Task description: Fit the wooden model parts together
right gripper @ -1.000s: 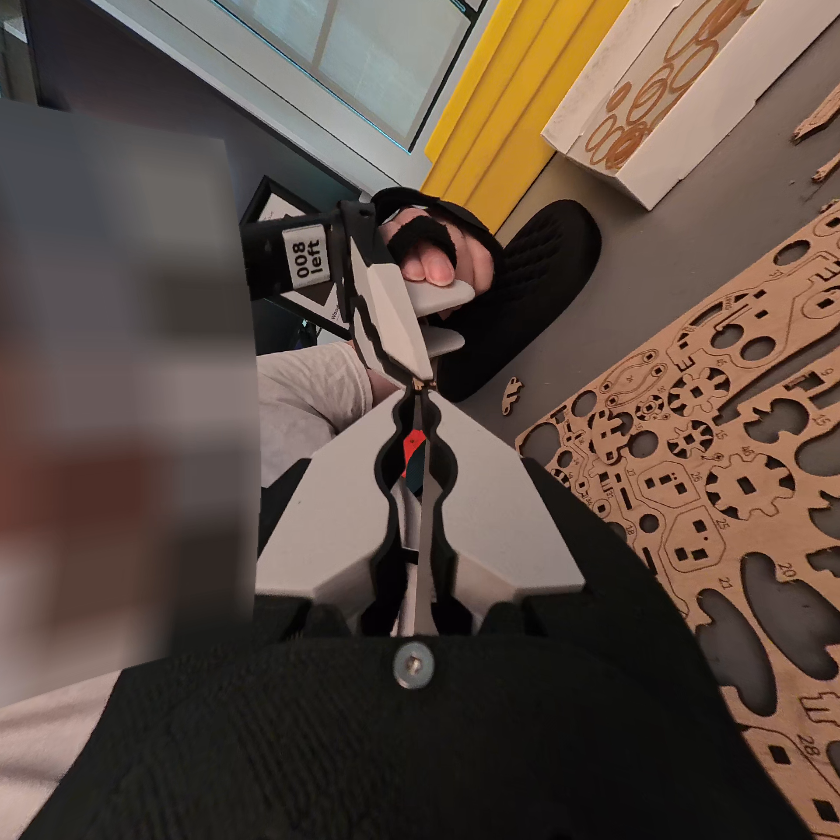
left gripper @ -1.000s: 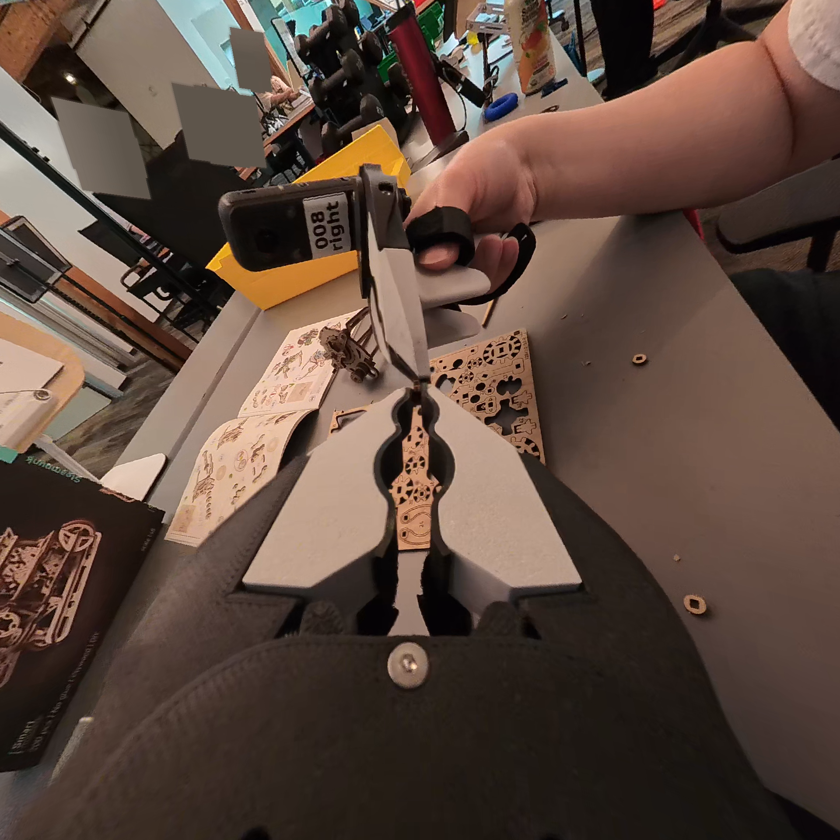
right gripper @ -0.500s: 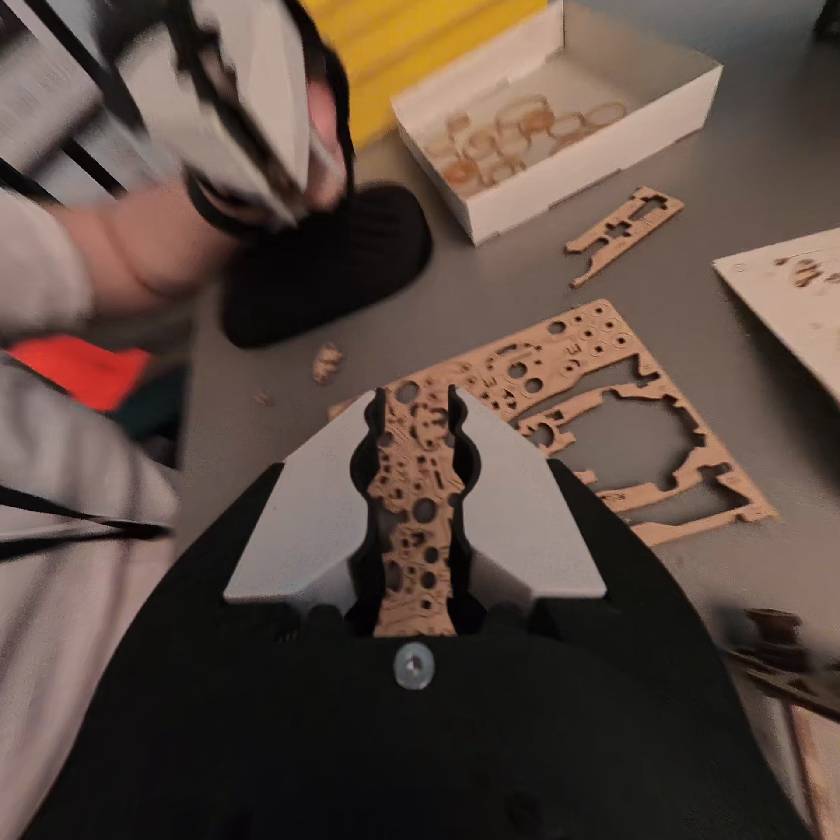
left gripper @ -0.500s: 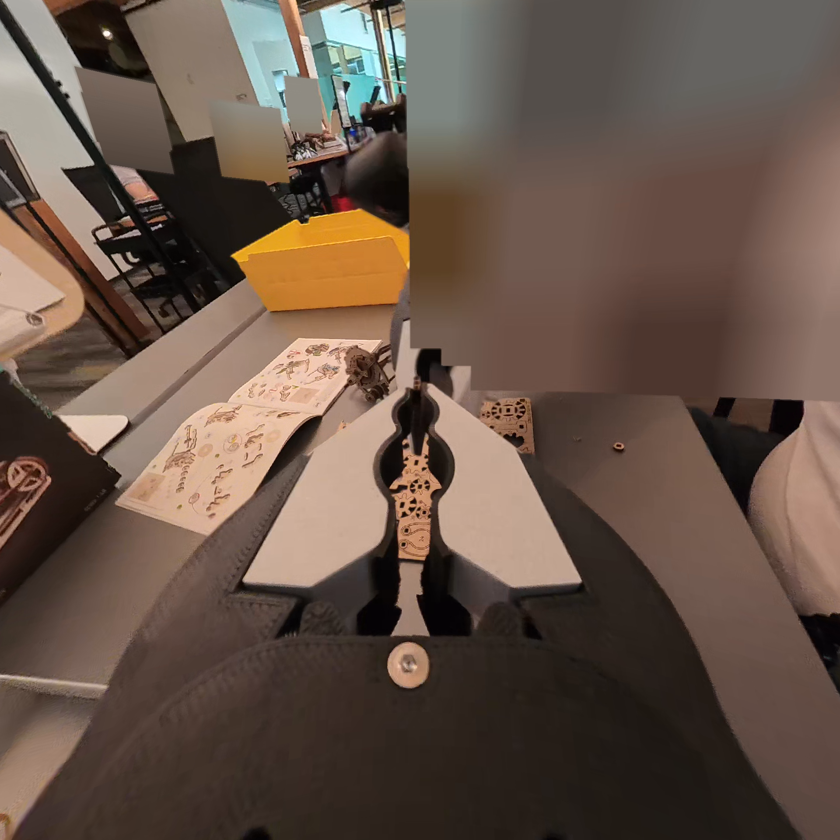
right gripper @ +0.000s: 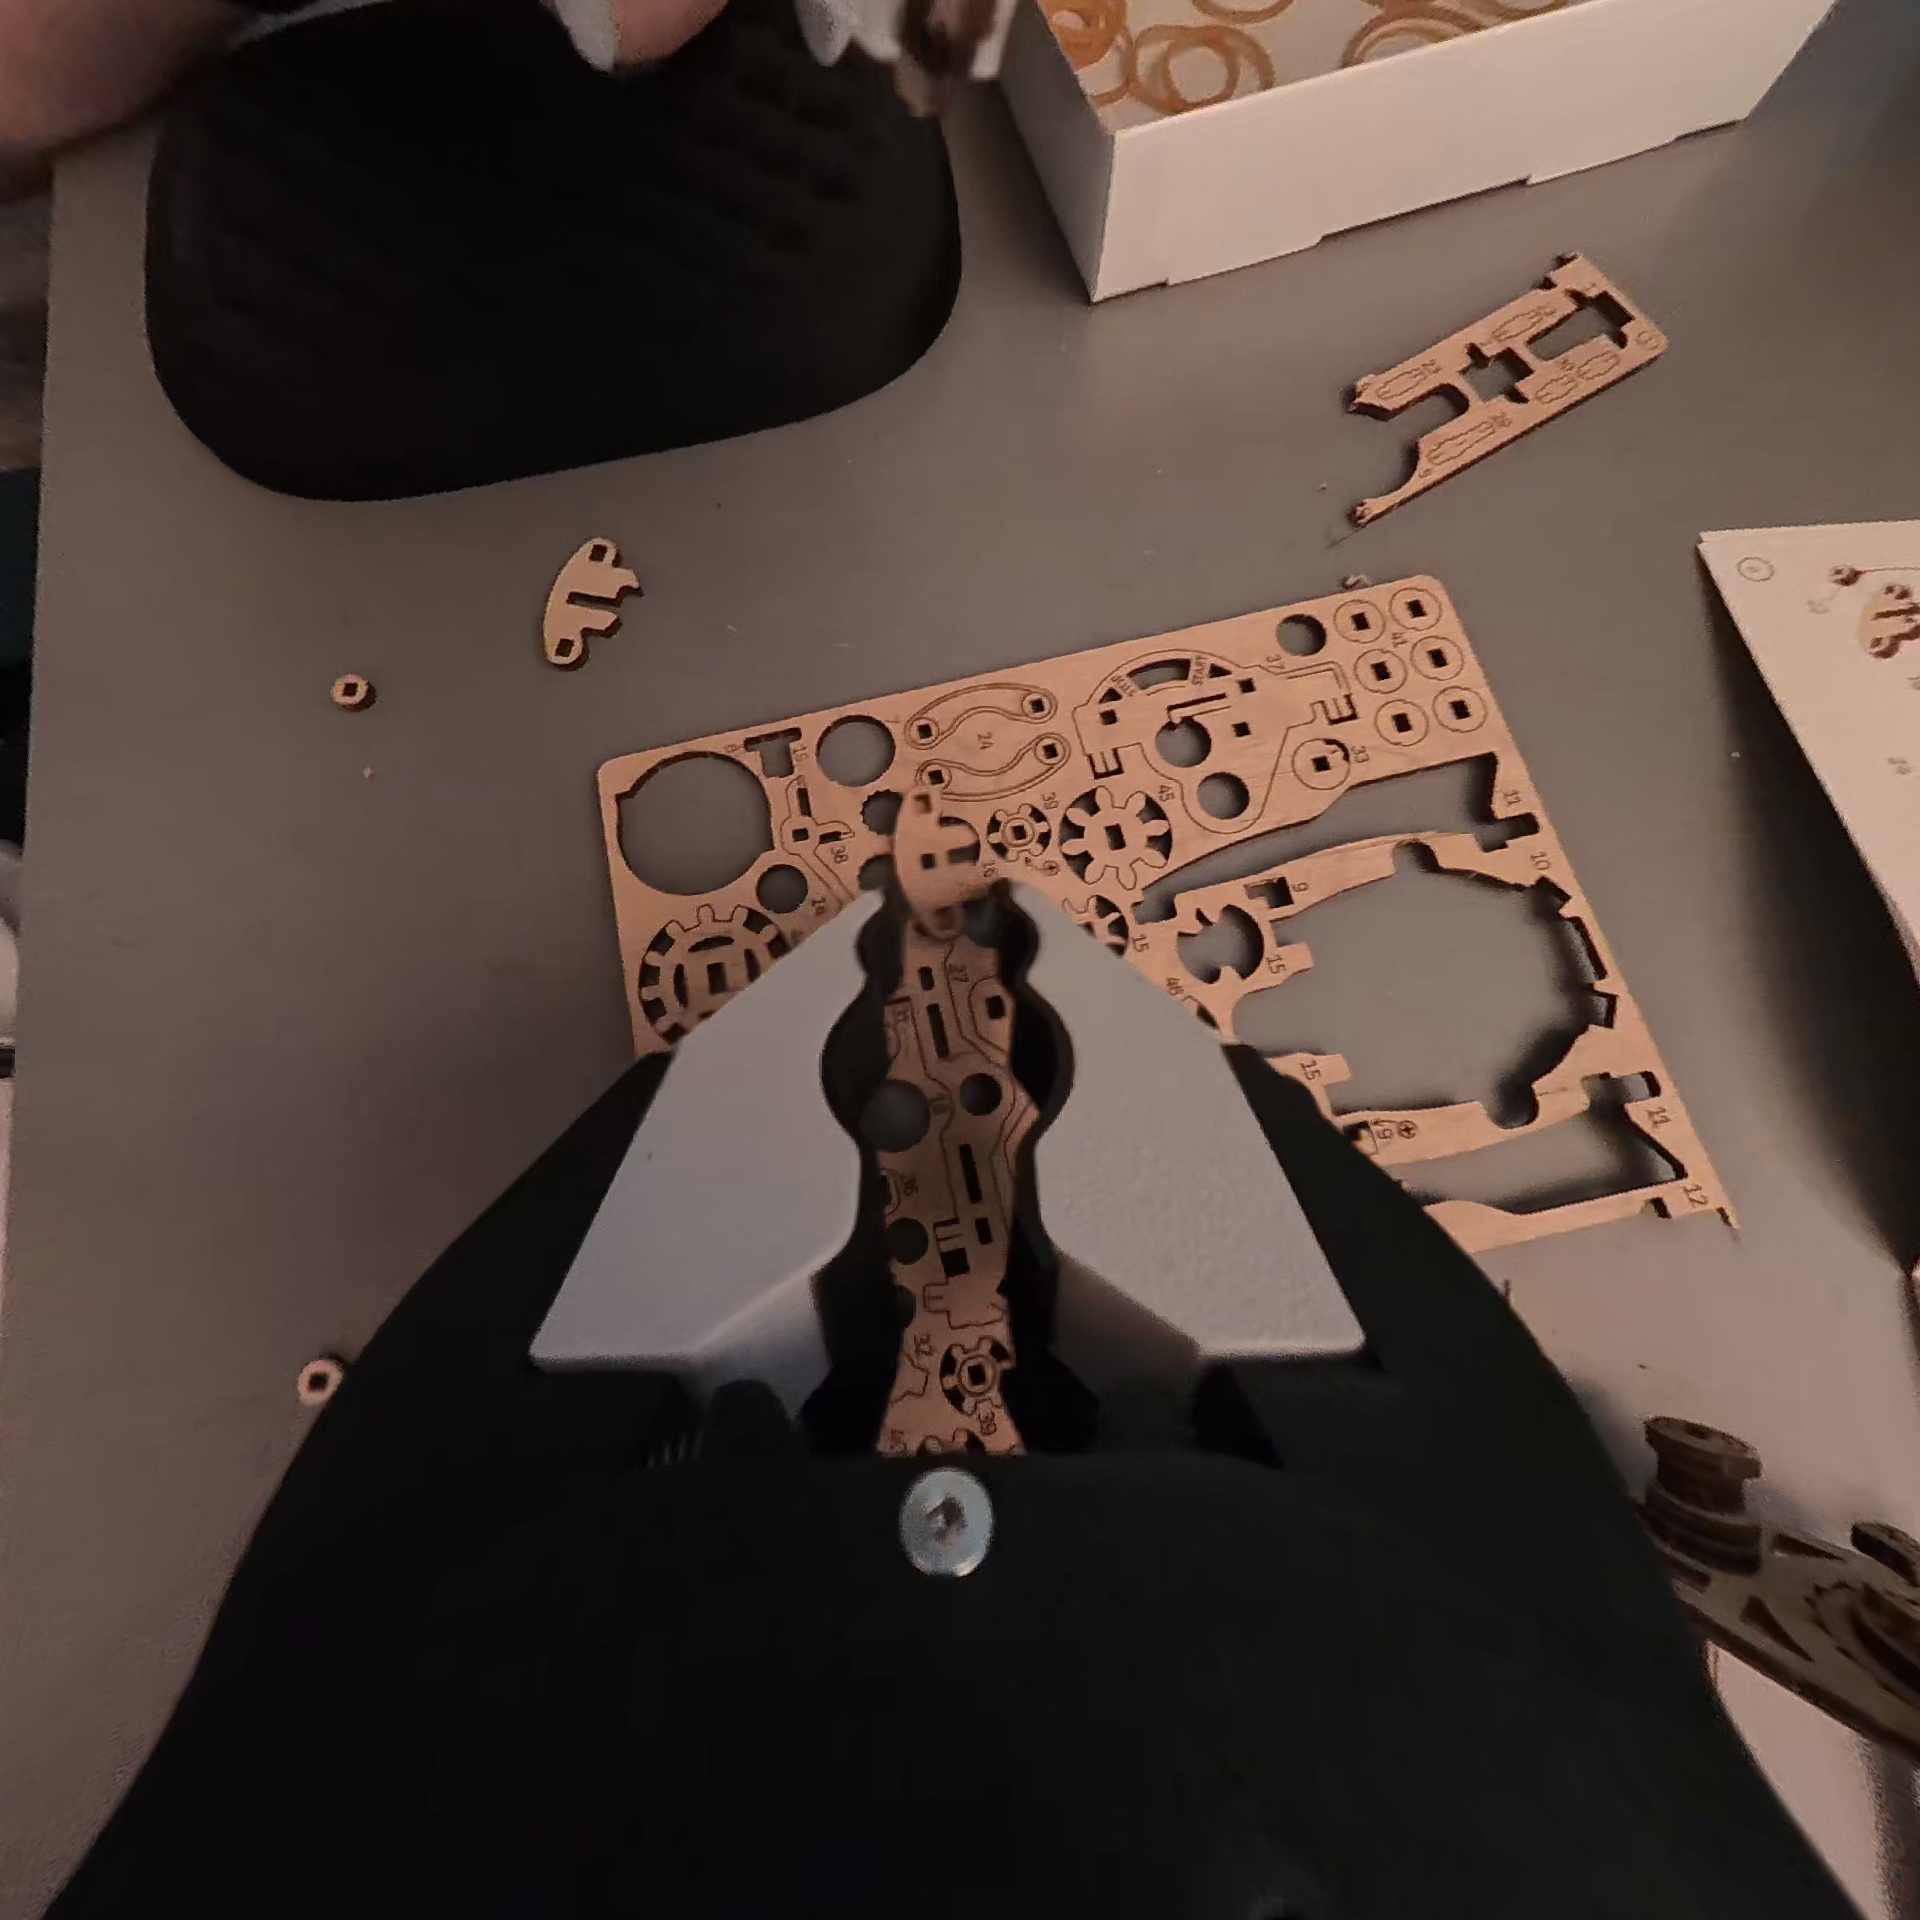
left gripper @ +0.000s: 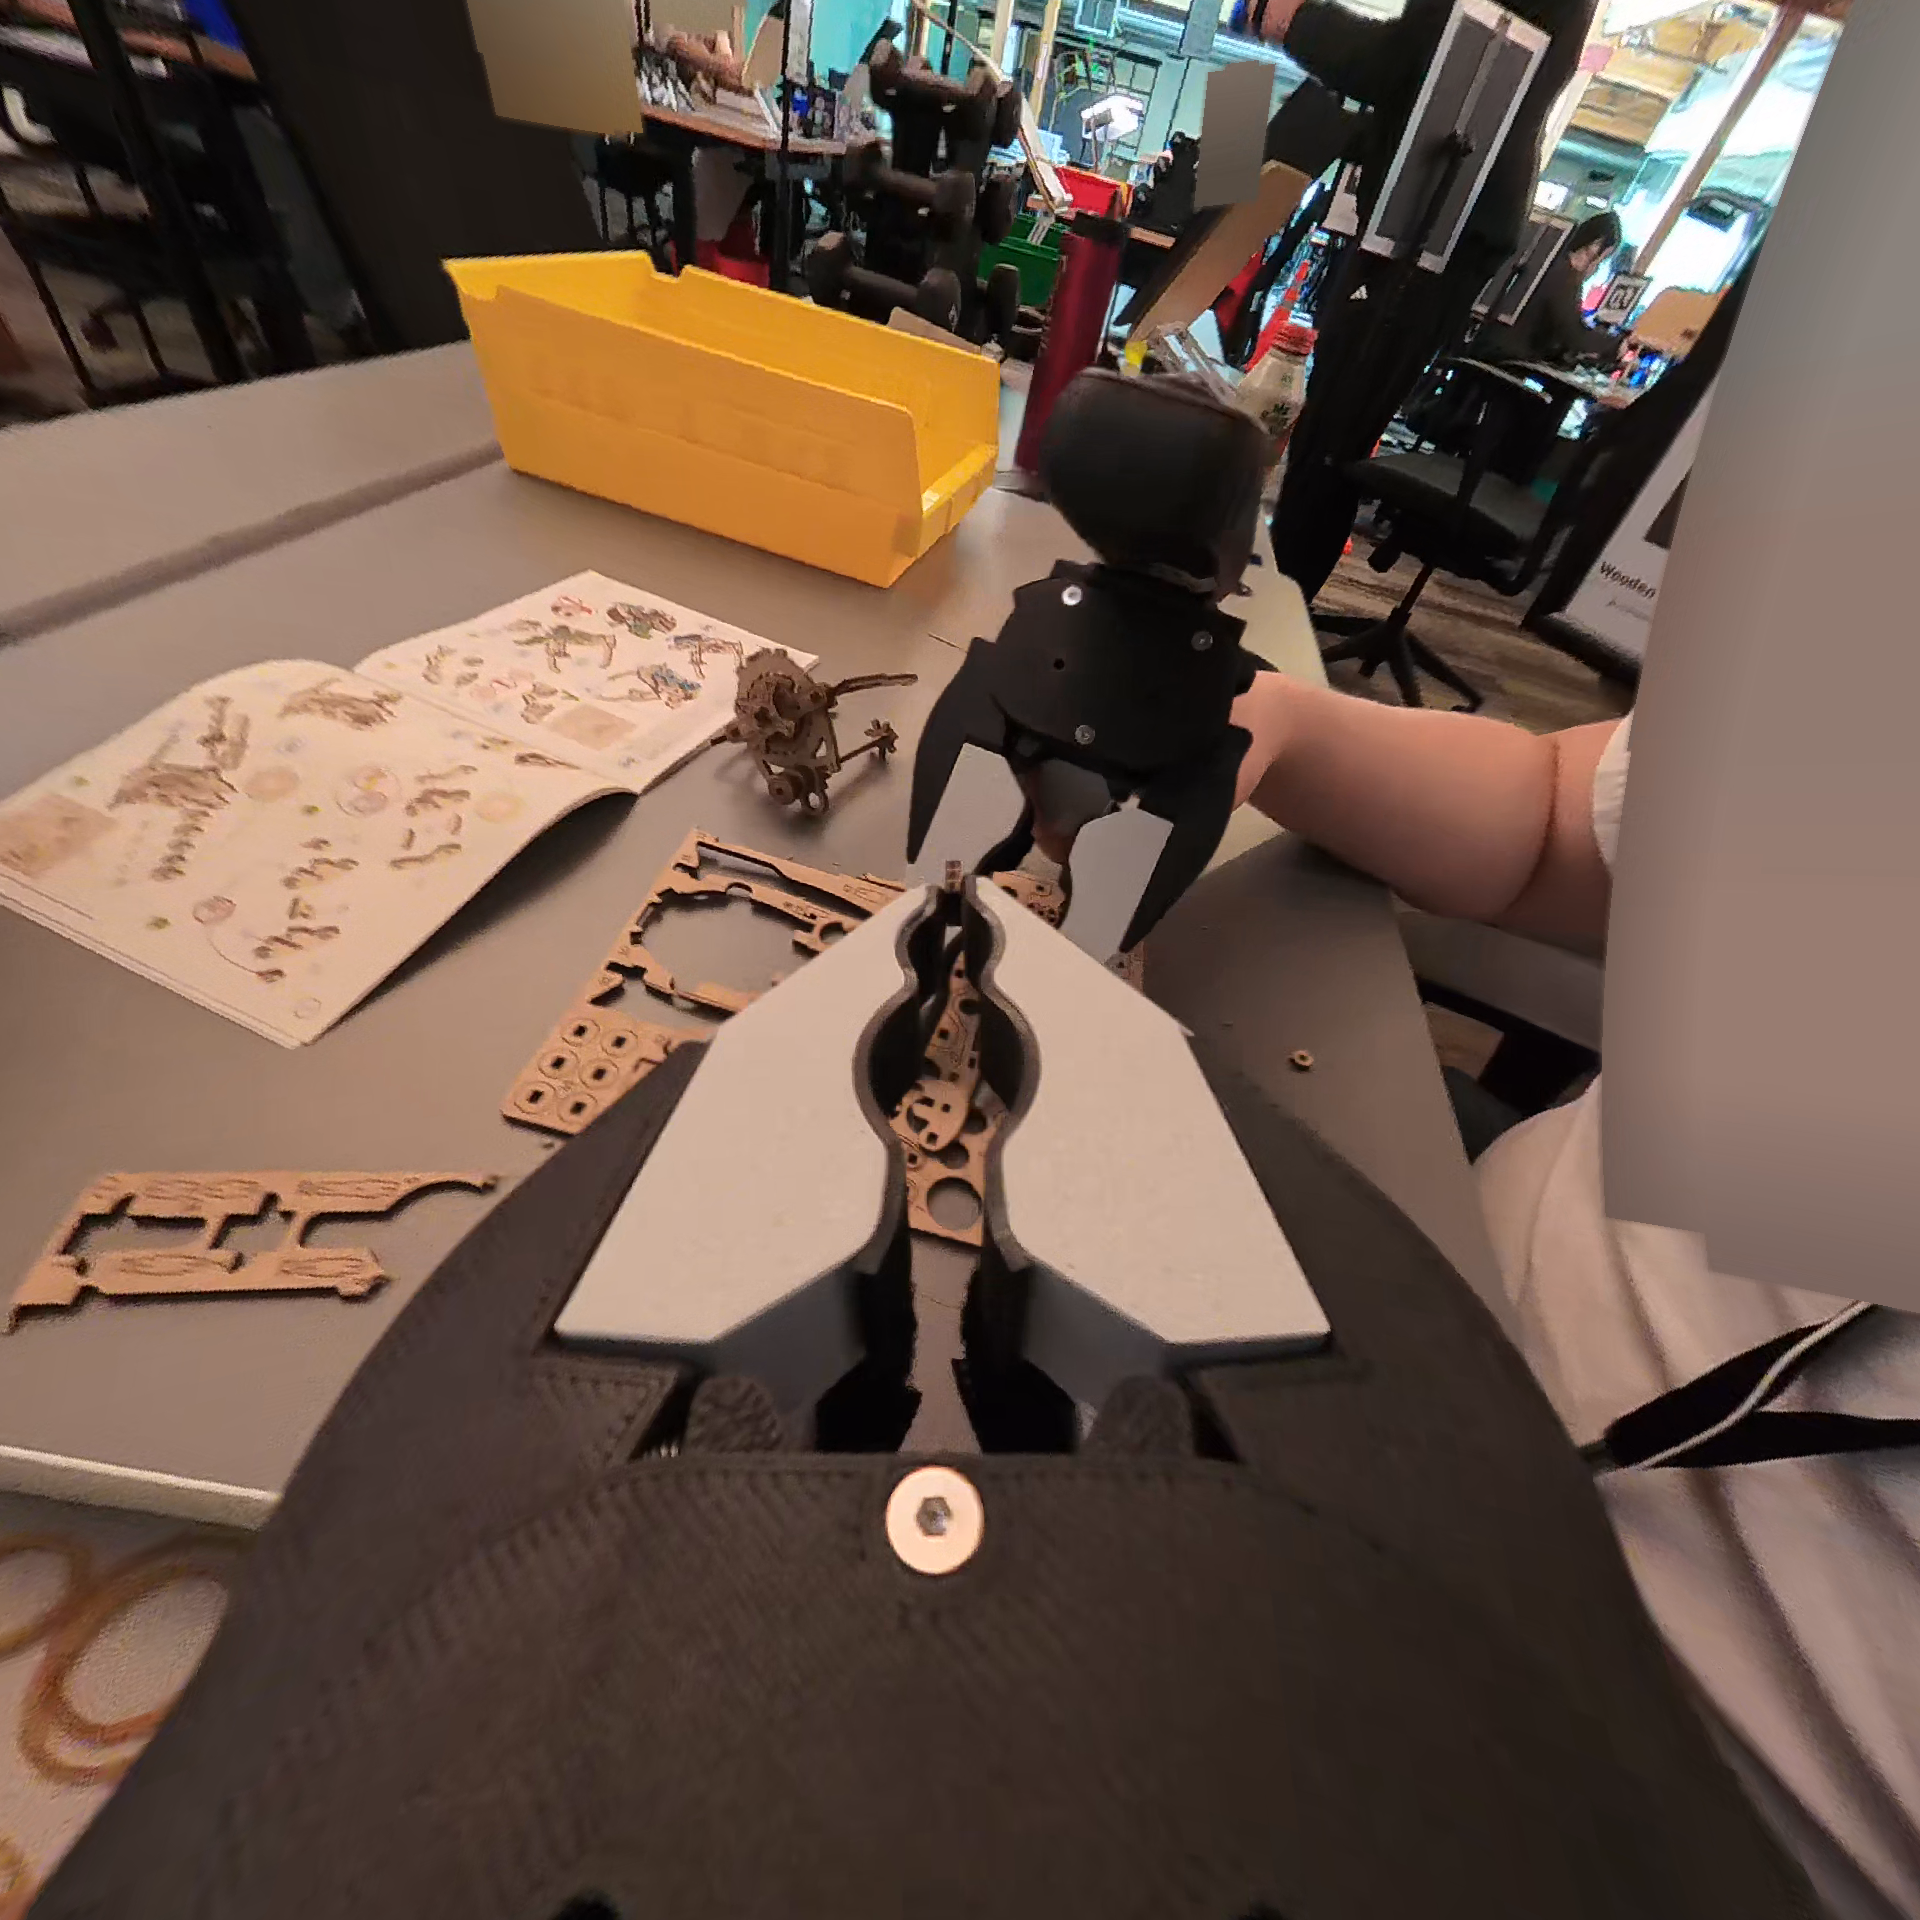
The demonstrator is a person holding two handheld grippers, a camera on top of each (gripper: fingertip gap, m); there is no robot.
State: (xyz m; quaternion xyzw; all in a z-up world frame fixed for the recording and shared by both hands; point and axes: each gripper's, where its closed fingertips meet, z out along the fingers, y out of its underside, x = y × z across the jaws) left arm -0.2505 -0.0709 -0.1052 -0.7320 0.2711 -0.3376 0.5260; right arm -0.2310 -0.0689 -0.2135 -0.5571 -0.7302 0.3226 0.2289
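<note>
Separation of the two tools: a second ago tip to tip, the left gripper [left gripper: 954,891] now hangs apart, pinched on a tiny wooden bit, while the right gripper [right gripper: 940,902] hovers over the punched sheet [right gripper: 1403,883], clamping a small slotted piece [right gripper: 932,844]; joining seems unfinished. Grey table [left gripper: 260,499] carries an open booklet [left gripper: 312,790], a yellow bin [left gripper: 727,416] and a half-built model [left gripper: 790,727]; a cluttered workshop lies behind.

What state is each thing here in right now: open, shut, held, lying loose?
Left gripper: shut on a tiny wooden bit.
Right gripper: shut on a small wooden part.
Booklet: lying open.
Wooden sheet: flat, partly punched out.
White box: open.
</note>
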